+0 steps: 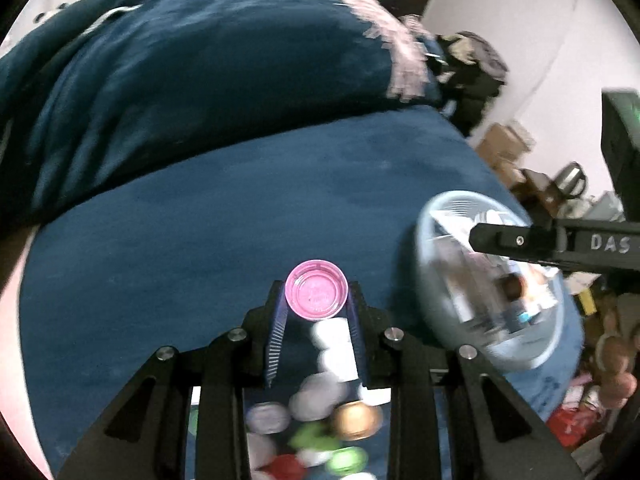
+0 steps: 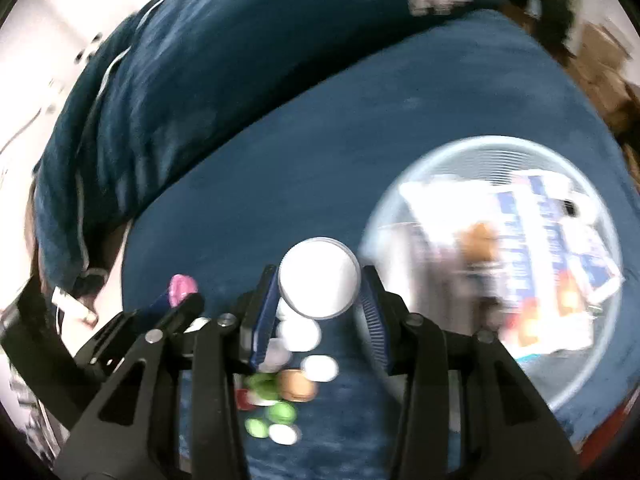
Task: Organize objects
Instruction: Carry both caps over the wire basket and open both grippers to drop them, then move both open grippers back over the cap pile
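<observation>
A: What's the biggest thing here?

B: The dark blue bedspread (image 2: 360, 128) — everything sits on it. Next is the pale round basket (image 2: 404, 184) at the right, its slatted wall showing. Inside lie a white-and-blue printed packet (image 2: 560, 216) and some small items too blurred to name.

A: And the loose things?

B: A cluster of bottle caps (image 2: 288, 384) lies on the bedspread beside the basket, not in it — white, green, red and one coppery.

A: The tools?

B: The right gripper (image 2: 319, 280) is clamped on a white cap (image 2: 319, 278), held above the cluster with the basket just to its right. The left gripper (image 1: 316, 294) is narrow, pinching a pink cap (image 1: 316, 293) clear of the bedspread, with the other caps below it.
</observation>
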A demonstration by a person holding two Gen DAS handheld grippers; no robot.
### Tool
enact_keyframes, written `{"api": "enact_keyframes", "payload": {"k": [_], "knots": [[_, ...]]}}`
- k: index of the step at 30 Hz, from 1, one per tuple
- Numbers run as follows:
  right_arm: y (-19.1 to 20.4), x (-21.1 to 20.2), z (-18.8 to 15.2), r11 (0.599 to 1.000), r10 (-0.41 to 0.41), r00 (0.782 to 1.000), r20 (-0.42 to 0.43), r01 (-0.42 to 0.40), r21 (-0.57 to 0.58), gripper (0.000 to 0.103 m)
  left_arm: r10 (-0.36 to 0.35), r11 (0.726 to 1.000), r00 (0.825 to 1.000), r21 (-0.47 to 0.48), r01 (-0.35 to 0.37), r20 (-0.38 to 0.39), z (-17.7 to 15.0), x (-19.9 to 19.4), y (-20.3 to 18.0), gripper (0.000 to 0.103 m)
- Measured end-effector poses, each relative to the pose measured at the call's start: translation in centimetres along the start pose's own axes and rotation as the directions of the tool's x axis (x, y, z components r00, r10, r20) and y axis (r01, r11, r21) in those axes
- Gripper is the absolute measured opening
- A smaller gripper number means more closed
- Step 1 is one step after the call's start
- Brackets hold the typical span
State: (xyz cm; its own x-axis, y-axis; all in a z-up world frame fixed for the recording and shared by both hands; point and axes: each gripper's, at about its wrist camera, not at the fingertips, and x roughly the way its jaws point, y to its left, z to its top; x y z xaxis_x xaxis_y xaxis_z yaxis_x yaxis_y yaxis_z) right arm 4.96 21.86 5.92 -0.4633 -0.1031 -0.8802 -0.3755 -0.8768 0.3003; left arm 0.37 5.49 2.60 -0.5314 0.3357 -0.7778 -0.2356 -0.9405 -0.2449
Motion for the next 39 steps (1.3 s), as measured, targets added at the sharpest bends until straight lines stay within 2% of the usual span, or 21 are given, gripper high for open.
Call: {"api": "enact_keyframes", "payload": {"k": [4,7,11,15,17,18,19,20,23,27,29,34,39], "knots": [[-6.1,-2.5,0.7,0.994,-0.067,0.996,0.059,0.062,0.091,0.042,-0.069,0.997,0.997,0.016,0.07,-0.026,1.5,1.6,-4.6,0.03],[-11.1,-3.9,1.0,0.978,-0.113,0.991,0.073,0.098,0.182,0.042,-0.104,0.994,0.993,0.039,0.106,-0.053,2.5,3.1,-8.1,0.03],[-14.5,-4.8,1.0,0.96,-0.143,0.987,0.078,0.119,0.252,0.042,-0.14,0.987,0.987,0.07,0.146,-0.08,4.1,4.9,-12.6,0.03],[-15.6,-4.2,1.1,0.953,-0.158,0.986,0.047,0.139,0.268,0.043,-0.161,0.983,0.98,0.068,0.169,-0.115,4.8,6.7,-15.5,0.031],[-16.0,-4.3,1.0,0.95,-0.161,0.986,0.038,0.145,0.277,0.043,-0.151,0.985,0.979,0.06,0.16,-0.139,4.9,7.6,-16.3,0.053],[-16.2,-4.2,1.1,0.947,-0.161,0.986,0.038,0.143,0.288,0.044,-0.144,0.987,0.979,0.055,0.154,-0.145,4.8,7.7,-16.5,0.079],[-16.8,-4.4,1.0,0.944,-0.158,0.987,0.036,0.14,0.3,0.05,-0.152,0.986,0.98,0.047,0.159,-0.132,4.7,7.5,-16.4,0.093],[-17.0,-4.5,1.0,0.939,-0.154,0.987,0.039,0.134,0.316,0.058,-0.158,0.986,0.98,0.042,0.164,-0.118,4.7,7.3,-16.2,0.094],[-17.2,-4.8,0.8,0.932,-0.164,0.985,0.046,0.139,0.335,0.07,-0.126,0.991,0.987,0.022,0.129,-0.099,4.7,6.6,-14.5,0.096],[-16.3,-4.4,1.0,0.934,-0.171,0.984,0.043,0.148,0.326,0.073,-0.058,0.998,0.996,-0.002,0.058,-0.073,4.3,5.4,-11.4,0.097],[-15.2,-4.1,1.2,0.941,-0.18,0.983,0.041,0.16,0.298,0.08,-0.024,1.0,0.998,-0.006,0.023,-0.062,3.8,4.7,-9.8,0.097],[-11.1,-3.6,1.8,0.963,-0.217,0.973,0.074,0.202,0.179,0.085,0.053,0.999,0.998,-0.008,-0.053,-0.03,1.7,2.6,-5.6,0.097],[-5.3,-1.9,1.6,0.977,-0.215,0.973,0.081,0.214,0.018,0.086,0.117,0.989,0.993,-0.085,-0.119,-0.027,-0.6,0.9,0.9,0.097]]}}
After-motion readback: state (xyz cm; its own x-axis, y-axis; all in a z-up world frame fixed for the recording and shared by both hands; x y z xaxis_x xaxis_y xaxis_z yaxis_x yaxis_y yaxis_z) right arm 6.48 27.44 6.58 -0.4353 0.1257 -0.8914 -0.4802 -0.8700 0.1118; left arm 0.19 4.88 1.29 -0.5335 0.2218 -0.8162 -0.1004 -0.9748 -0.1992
